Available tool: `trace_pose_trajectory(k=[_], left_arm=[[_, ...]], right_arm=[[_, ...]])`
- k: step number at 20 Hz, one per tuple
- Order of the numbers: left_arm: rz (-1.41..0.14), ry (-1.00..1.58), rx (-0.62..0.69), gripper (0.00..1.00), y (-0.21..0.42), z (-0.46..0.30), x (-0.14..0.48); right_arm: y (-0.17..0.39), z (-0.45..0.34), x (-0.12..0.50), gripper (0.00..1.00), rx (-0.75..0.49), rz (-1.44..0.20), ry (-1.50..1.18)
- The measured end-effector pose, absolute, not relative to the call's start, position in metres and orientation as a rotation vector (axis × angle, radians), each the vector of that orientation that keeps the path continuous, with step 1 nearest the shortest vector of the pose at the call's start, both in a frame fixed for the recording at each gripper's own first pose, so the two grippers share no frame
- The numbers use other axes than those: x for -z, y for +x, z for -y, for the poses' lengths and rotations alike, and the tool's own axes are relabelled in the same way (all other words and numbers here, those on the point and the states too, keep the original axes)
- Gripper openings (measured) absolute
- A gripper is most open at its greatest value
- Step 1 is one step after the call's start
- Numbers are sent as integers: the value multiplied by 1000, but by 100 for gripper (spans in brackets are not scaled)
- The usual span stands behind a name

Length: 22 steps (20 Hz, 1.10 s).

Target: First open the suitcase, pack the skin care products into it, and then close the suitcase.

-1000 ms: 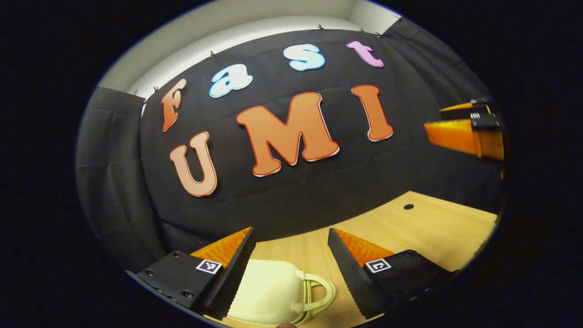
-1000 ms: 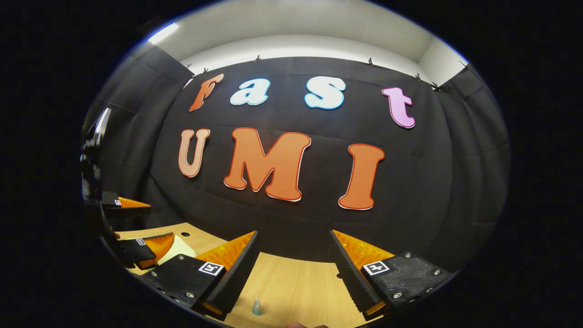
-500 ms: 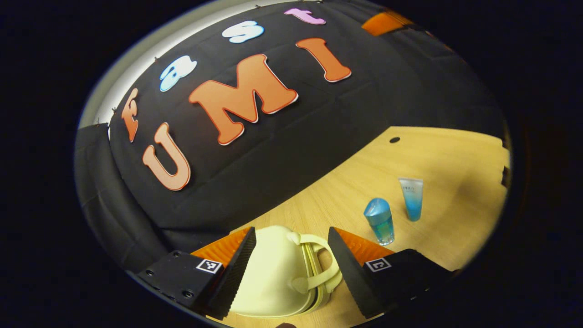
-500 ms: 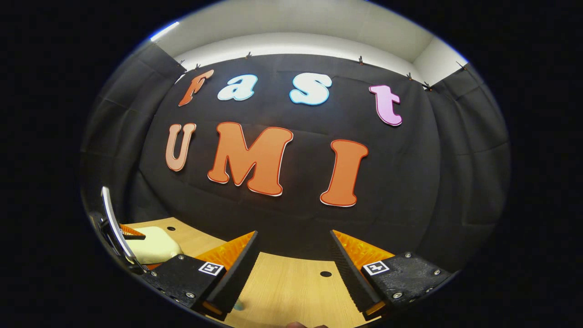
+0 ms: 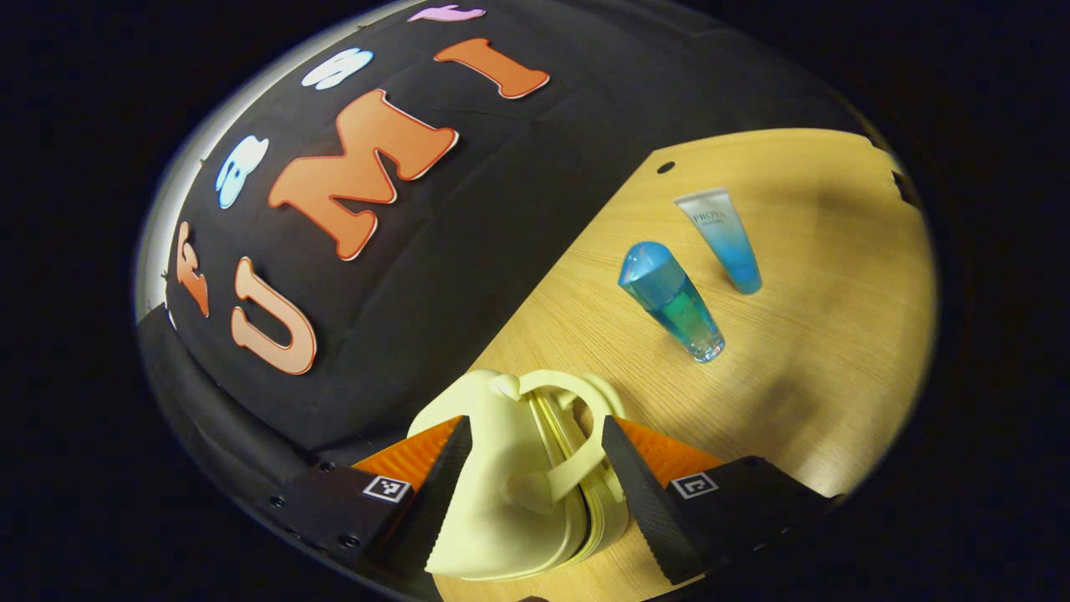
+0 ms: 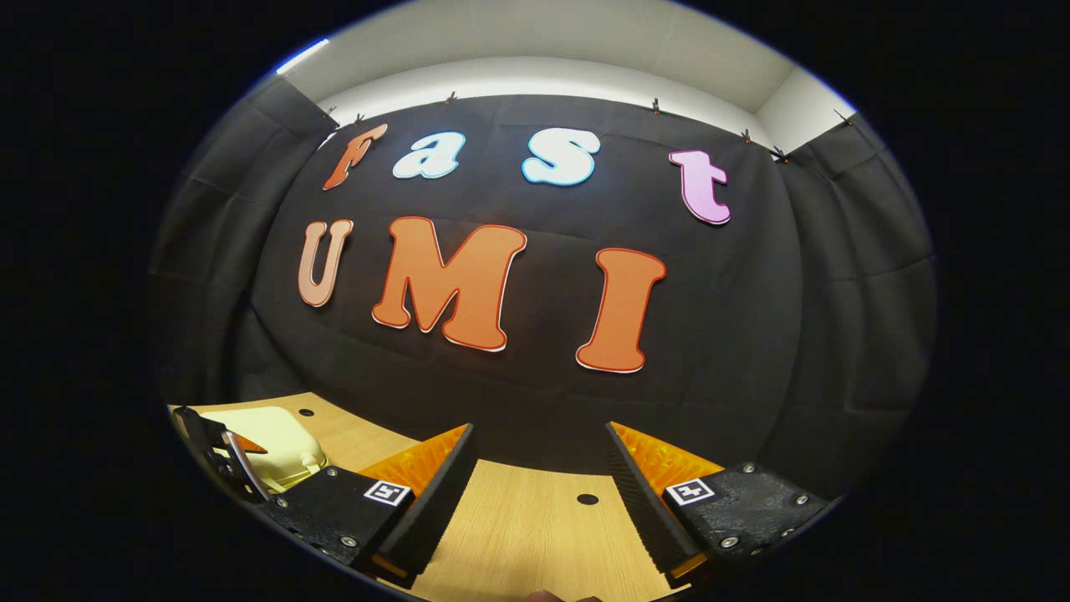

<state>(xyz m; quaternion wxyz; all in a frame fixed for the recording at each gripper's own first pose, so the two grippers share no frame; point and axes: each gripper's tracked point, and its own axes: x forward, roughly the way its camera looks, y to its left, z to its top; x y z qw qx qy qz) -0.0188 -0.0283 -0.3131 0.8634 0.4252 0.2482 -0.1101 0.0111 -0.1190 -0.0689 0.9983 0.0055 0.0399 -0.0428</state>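
Observation:
A small cream suitcase [image 5: 501, 510] lies shut on the wooden table [image 5: 819, 351], its handle [image 5: 577, 447] pointing away from me. My left gripper [image 5: 535, 426] is open, one finger on either side of the suitcase's handle end. A blue bottle [image 5: 673, 305] and a white-and-blue tube [image 5: 723, 238] stand on the table beyond it to the right. In the right gripper view, my right gripper [image 6: 540, 431] is open over bare table with nothing between its fingers. The suitcase [image 6: 267, 435] sits far left there, with the left gripper [image 6: 230, 451] partly covering it.
The black booth wall [image 5: 468, 234] stands close behind the suitcase. The table has small round holes [image 5: 665, 167] [image 6: 588, 499] near its back edge. Open tabletop [image 6: 518, 535] lies under the right gripper.
The left gripper has dipped and rolled toward the suitcase, which now sits deeper between its fingers; the bottle and tube came into view. The right gripper drifted slightly, and the bottle tip left its view.

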Motion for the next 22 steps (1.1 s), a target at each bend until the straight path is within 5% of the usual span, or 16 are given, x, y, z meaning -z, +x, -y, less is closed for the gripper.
trace_pose_trajectory(k=[4,11,14,15,16,22], left_arm=[[-555,1012,246,95,-23,23,333],[-551,1316,308,62,-16,32,359],[-540,1376,326,18,-19,35,359],[-505,1375,321,18,4,39,363],[-521,1358,316,3,-7,34,363],[-521,1092,252,3,-7,29,321]], right_arm=[[8,127,73,95,91,-82,7],[9,137,78,95,108,-88,33],[9,139,79,95,110,-86,32],[10,140,80,93,108,-87,32],[9,140,82,95,107,-88,35],[12,136,95,95,91,-110,40]])
